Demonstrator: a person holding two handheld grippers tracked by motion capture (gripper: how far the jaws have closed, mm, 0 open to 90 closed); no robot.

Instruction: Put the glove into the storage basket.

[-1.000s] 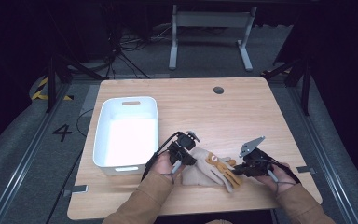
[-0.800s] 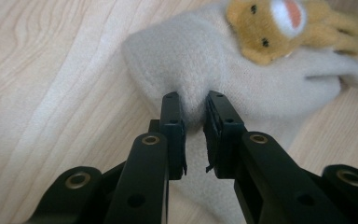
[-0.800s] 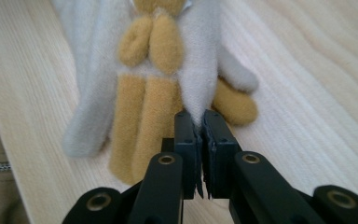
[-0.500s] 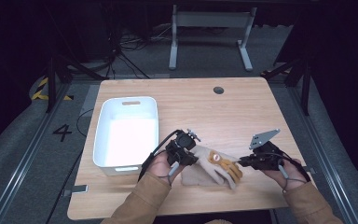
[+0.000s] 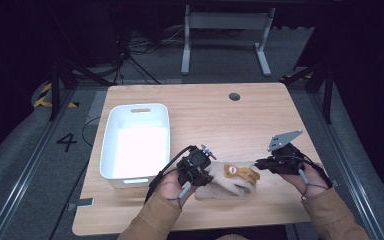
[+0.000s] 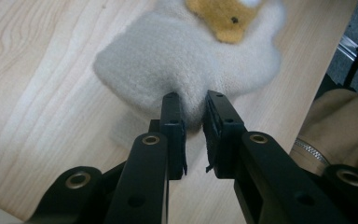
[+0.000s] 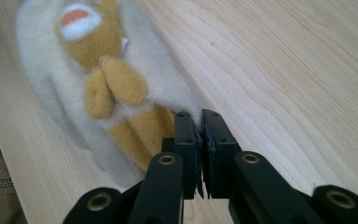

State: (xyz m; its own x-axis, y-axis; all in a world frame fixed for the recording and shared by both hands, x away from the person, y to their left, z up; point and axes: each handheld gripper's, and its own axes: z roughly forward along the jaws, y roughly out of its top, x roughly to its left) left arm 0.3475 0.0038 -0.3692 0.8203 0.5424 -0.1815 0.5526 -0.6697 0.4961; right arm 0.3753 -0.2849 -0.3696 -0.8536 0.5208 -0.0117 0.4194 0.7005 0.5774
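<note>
Lower centre of the high view: cream fleece mitten with a tan plush animal (image 5: 232, 179) stretched between left gripper (image 6: 195, 119) and right gripper (image 7: 199, 122), both pinching its edges. Lift evenly, keep tension, carry toward the white plastic bin (image 5: 136, 144) at left.

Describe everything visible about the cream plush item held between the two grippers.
The cream plush item is soft, fleecy fabric, glove-like in shape, with a tan animal figure sewn on top showing a white and orange patch. It lies stretched near the table's front edge, right of the white bin. The left gripper pinches a fold at one end; the right gripper is clamped on the edge at the other end. Whether its middle touches the wood is unclear.
</note>
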